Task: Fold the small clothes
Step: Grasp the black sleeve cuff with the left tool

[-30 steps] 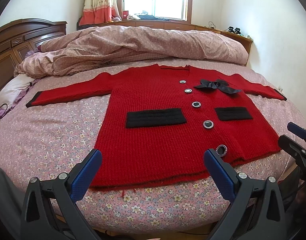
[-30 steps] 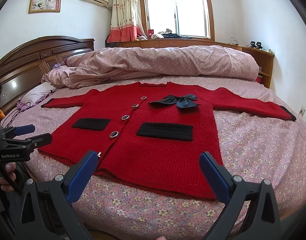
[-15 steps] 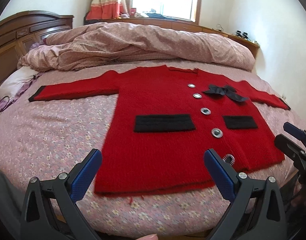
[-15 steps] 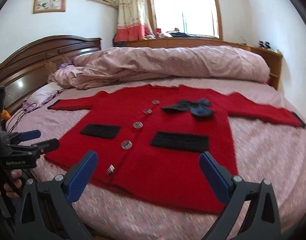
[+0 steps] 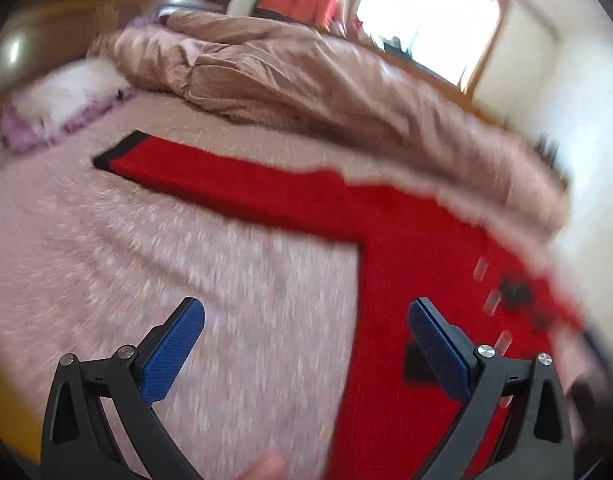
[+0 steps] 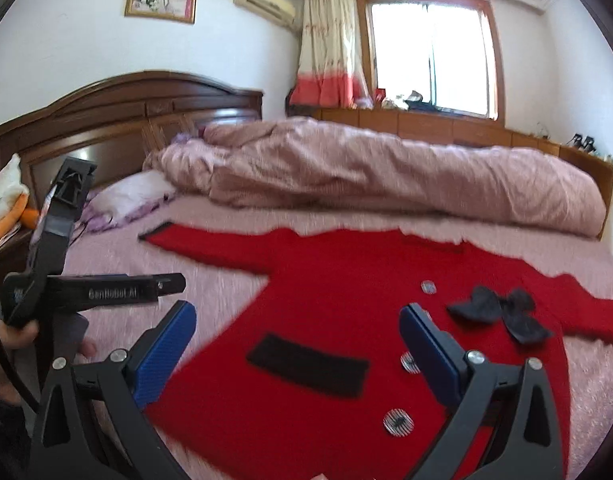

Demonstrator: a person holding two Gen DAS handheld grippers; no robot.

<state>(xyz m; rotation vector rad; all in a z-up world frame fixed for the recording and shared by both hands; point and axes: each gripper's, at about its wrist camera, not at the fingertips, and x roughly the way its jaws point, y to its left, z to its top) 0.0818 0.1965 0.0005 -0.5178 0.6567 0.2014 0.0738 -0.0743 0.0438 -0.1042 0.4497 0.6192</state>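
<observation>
The bed (image 6: pixel 118 256) carries everything: a pink floral sheet, with a rumpled quilt (image 6: pixel 386 176) heaped along its far edge by the window side and a pillow (image 6: pixel 126 196) at the headboard corner. On the near half lies the task's thing, a red cardigan (image 6: pixel 326 312), spread flat and face up, both sleeves stretched straight out toward the headboard end and the foot end. No fold appears to have been made yet, so all the folding is left. The left sleeve (image 5: pixel 226 184), with its black cuff, lies flat on bare sheet, and the left-wrist view, badly blurred, looks toward it, so that sleeve seems the likely first fold

The left gripper (image 5: pixel 306 352) hangs over the sheet just beside the cardigan's side edge, jaws spread and holding nothing. The right gripper (image 6: pixel 298 352) hovers above the body near a black pocket (image 6: pixel 306 364), jaws likewise spread and empty

Small trims could snag or bulk a fold: a black bow (image 6: pixel 502 312) near the neckline and shiny buttons (image 6: pixel 398 422) down the front. The quilt sits near the collar edge
</observation>
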